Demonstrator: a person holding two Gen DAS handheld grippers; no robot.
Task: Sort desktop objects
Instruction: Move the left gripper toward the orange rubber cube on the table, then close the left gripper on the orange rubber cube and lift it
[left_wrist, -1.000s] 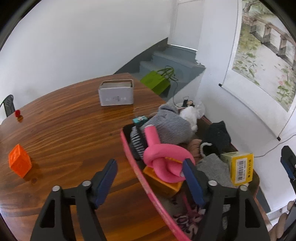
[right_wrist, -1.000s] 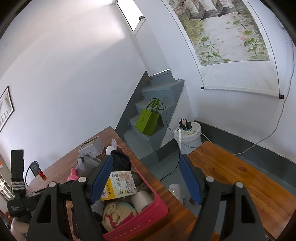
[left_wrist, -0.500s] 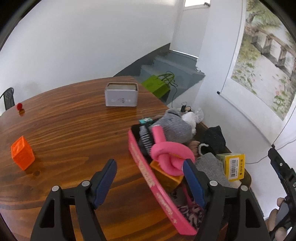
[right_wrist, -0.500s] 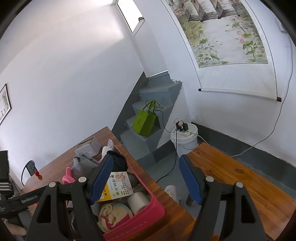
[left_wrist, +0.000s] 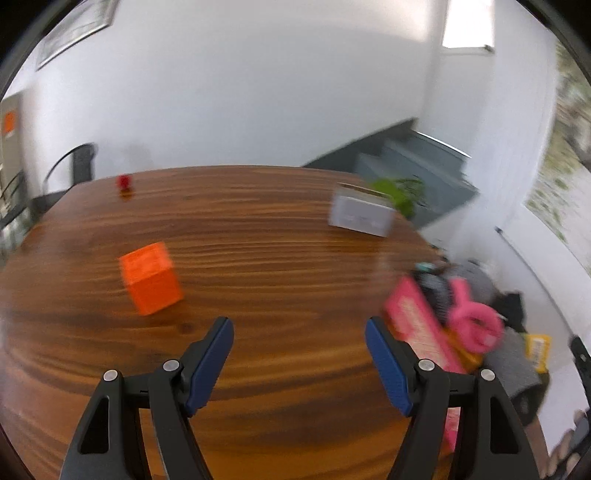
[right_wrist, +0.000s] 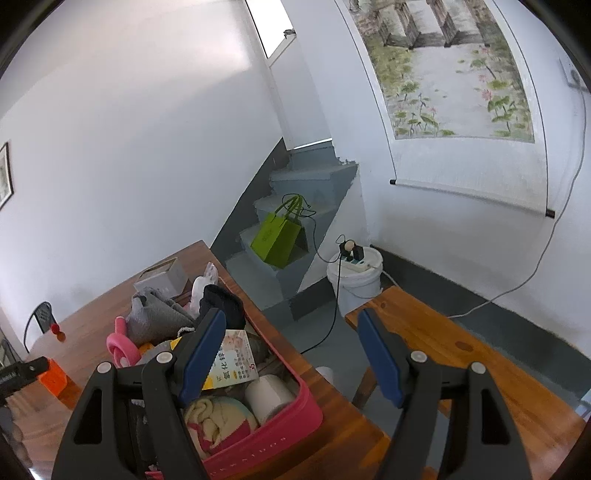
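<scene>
Pink basket (right_wrist: 258, 439) already full; orange cube (left_wrist: 150, 277), red piece (left_wrist: 124, 182) and grey box (left_wrist: 360, 214) remain loose on the bench (left_wrist: 277, 266), all left of the basket. Left gripper (left_wrist: 299, 360) and right gripper (right_wrist: 290, 356) both have fingers apart, holding nothing.

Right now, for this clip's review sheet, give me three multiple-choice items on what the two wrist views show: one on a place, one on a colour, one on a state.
1. Where does the orange cube sit?
A. on the bare wooden table
B. inside the pink basket
C. on the stairs

2. What colour is the paper bag on the stairs?
A. red
B. green
C. white

3. How do the left tongs stand?
A. shut on the cube
B. shut on the grey box
C. open, with nothing between them

Answers:
1 A: the cube stands alone on the wood, well apart from the basket.
2 B: the right wrist view shows it lime green.
3 C: only table top shows between the two blue pads.
</scene>
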